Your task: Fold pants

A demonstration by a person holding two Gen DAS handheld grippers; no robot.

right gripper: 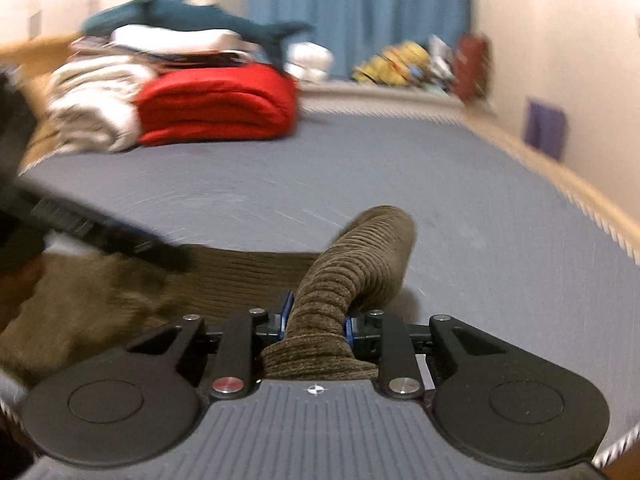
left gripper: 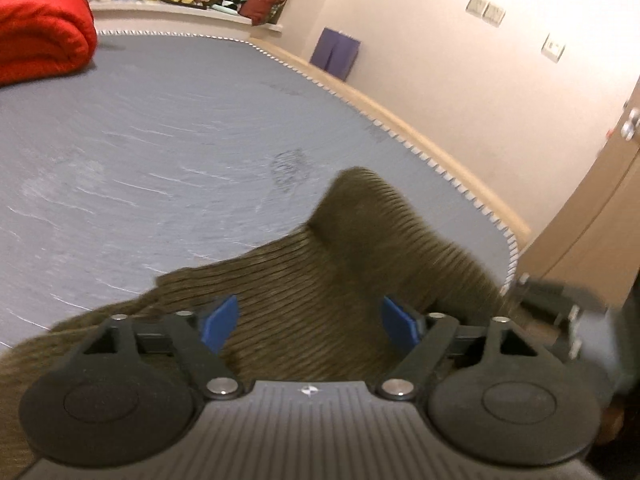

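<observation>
Here right tongs pinch pants; left tongs agape over them

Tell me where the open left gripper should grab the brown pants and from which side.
Judging by the left wrist view, take the flat near edge of the brown pants lying between the left gripper pads, coming from above; the right gripper already pinches the bunched, raised part.

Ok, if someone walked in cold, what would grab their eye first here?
Probably the brown corduroy pants, bunched and pinched in the right gripper low at centre. Next, the folded red blanket at the far left of the grey bed. The left gripper gapes open over the fabric.
</observation>
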